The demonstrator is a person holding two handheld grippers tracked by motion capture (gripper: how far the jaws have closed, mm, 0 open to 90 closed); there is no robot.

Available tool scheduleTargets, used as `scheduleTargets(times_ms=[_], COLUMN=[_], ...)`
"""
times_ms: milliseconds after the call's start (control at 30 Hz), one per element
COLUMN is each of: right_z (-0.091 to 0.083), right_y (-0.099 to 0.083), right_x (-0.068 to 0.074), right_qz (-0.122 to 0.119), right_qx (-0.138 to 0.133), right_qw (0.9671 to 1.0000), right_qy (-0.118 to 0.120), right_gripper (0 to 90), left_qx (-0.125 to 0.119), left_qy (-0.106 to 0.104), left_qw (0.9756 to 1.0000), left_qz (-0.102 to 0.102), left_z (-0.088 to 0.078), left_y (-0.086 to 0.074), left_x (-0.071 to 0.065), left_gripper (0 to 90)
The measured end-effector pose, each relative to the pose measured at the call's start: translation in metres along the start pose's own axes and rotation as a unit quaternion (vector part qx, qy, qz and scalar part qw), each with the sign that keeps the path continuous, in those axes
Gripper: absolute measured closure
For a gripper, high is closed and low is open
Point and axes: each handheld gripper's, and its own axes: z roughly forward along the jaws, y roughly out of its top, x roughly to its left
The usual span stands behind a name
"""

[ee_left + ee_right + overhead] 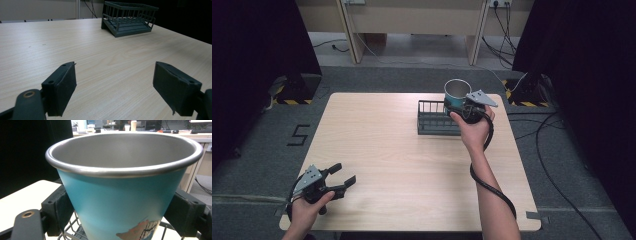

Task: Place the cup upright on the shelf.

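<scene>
1. The right claw (460, 106) is gripping a blue cup (457, 93), its two pads pressing against the cup's sides in the right gripper view, where the cup (122, 205) is standing upright with its steel mouth open to the top.
2. The cup is hanging over the right end of a dark wire rack (432, 119) at the far right of the tabletop (412, 165).
3. The left claw (340, 182) is resting wide open and empty near the tabletop's near left corner, well apart from the rack (128, 18).
</scene>
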Motion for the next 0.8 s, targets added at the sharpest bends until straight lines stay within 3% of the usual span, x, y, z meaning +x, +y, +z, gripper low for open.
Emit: scheduleTargets(times_ms=[800], right_z=[0.023], right_y=[-0.005], right_x=[-0.003], right_qz=[0.012], right_qx=[0.015], right_qw=[0.9998], right_qy=[-0.009], right_gripper=[18.2], left_qx=[-0.001], left_qy=[0.001], left_qw=[1.0], left_qz=[-0.002], left_z=[0.0], left_y=[0.0], left_x=[0.001], left_gripper=[18.2])
